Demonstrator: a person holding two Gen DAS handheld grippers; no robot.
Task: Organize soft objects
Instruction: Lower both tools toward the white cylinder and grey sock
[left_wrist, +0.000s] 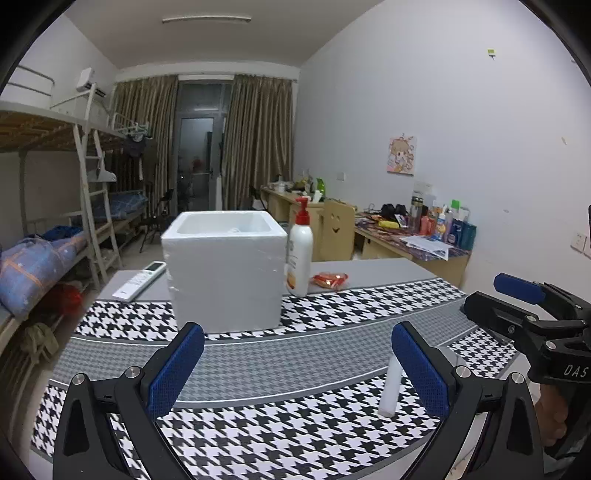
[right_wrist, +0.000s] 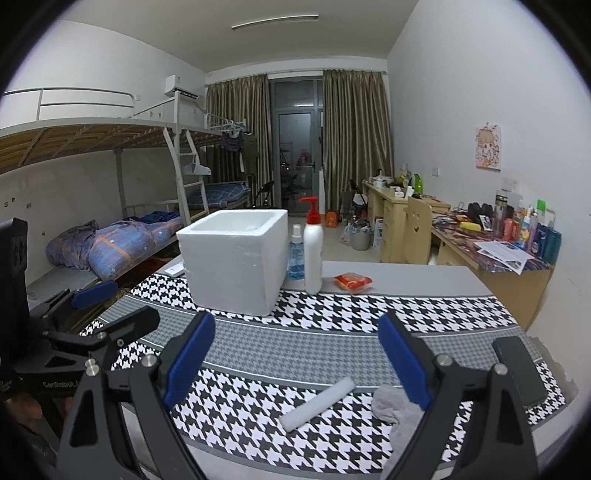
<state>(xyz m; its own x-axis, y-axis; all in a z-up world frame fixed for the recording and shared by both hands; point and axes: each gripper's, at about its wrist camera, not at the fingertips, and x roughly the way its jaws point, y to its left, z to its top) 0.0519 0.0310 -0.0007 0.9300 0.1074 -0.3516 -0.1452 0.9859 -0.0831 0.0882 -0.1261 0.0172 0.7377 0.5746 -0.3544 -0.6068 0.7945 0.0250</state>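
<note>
A white foam box (left_wrist: 223, 271) stands open-topped at the back of the houndstooth cloth; it also shows in the right wrist view (right_wrist: 234, 258). A white foam stick (right_wrist: 317, 403) lies on the cloth between my right gripper's fingers; in the left wrist view the stick (left_wrist: 392, 387) lies by the right finger. A grey sock (right_wrist: 397, 408) lies crumpled under the right finger. My left gripper (left_wrist: 297, 363) is open and empty. My right gripper (right_wrist: 297, 356) is open and empty above the stick.
A white pump bottle (right_wrist: 313, 254), a blue spray bottle (right_wrist: 295, 254) and a red snack packet (right_wrist: 352, 281) stand beside the box. A remote (left_wrist: 140, 280) lies at its left. A black phone (right_wrist: 519, 369) lies at the right edge. Bunk beds left, desks right.
</note>
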